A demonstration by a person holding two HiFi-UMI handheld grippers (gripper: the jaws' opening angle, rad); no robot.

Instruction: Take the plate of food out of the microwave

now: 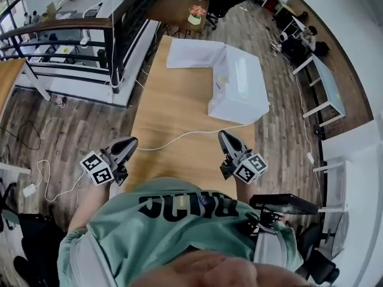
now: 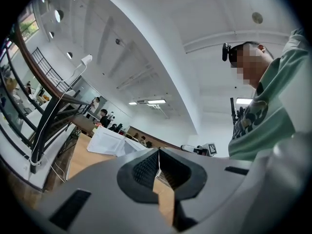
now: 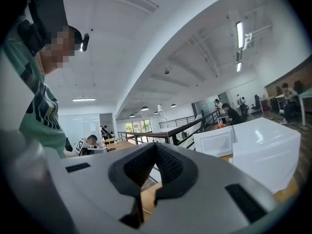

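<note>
On wooden table [image 1: 173, 103], far end: white microwave [image 1: 239, 85], door [image 1: 194, 52] swung wide open. White cable [image 1: 179, 137] crosses the tabletop btwn the microwave and the near edge.

Item 1, plate of food: not visible in any view. Head view gives only the microwave's top; cavity hidden. Presumably inside.

Item 2, left gripper [image 1: 130, 142]: by near-left corner of table, close to person's body, well apart from microwave. Jaws together, pads meeting, nothing btwn them.

Item 3, right gripper [image 1: 224, 135]: over near edge, right of centre, nearer the microwave than the left one but not close. Jaws together, empty.

Status (judged): approach stage; nothing grasped, plate yet to be reached.

Handling notes (judged):
- Open the claws before entering the cavity; shut jaws can't take a rim.
- Come round to face the opening. From here the cavity isn't in sight, so confirm plate position first.
- Keep clear of the open door and don't snag the cable.
- Grip the rim, one gripper each side if room allows; keep plate level, lift slightly, draw straight out so food doesn't slide.
</note>
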